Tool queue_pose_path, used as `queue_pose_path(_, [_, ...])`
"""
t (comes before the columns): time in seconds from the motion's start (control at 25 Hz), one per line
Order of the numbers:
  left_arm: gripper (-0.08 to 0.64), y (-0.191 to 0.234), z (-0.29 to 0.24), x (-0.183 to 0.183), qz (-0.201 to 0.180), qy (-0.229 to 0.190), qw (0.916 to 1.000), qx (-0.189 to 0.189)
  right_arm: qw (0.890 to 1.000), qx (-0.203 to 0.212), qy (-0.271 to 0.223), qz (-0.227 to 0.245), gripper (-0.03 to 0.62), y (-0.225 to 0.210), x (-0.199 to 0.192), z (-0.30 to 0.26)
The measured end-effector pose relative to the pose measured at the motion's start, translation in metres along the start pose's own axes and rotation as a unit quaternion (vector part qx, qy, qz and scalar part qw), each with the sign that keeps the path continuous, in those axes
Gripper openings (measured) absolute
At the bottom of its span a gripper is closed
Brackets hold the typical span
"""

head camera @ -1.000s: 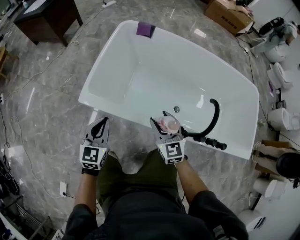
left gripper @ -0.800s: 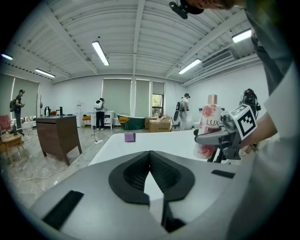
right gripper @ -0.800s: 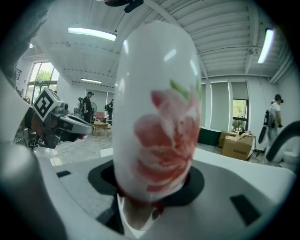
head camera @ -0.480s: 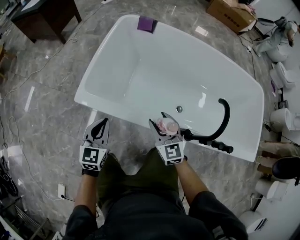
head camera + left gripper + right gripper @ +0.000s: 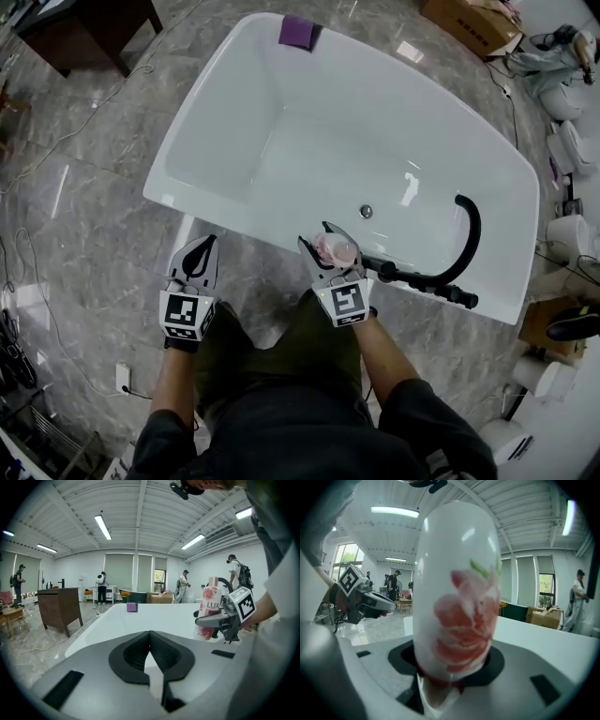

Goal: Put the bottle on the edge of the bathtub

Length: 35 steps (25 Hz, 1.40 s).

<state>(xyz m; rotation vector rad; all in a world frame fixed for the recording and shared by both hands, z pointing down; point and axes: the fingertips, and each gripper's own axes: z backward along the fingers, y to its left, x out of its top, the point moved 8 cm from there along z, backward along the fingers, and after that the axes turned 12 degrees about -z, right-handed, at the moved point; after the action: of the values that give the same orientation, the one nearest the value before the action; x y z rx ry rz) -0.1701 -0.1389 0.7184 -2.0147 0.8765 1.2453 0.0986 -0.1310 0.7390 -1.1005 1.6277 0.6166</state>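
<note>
The right tool pinched the bottle upright, mid-carry; the left tool stayed out, pressed together and empty; next called for lowering it onto the bathtub rim at twelve o'clock.

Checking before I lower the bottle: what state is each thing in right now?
right gripper: shut on the bottle
bottle: upright, held near the tub's near rim
left gripper: shut, nothing between its jaws
bathtub: empty, no water showing
black faucet: mounted at the near rim, not running
purple pad: lying on the far rim
</note>
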Motion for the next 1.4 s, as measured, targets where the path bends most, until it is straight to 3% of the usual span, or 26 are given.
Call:
queue_pose_path(0.52, [0.002,0.003,-0.014,-0.028,0.005,0.014,0.9999,-0.003,1.0,0.0,0.004,0.003,0.221,-0.005,-0.026,-0.022])
queue_pose_path(1.4, [0.002,-0.008,-0.01,-0.037,0.014,0.031,0.9994,-0.007,1.0,0.02,-0.008,-0.003,0.249,-0.005,-0.028,-0.021])
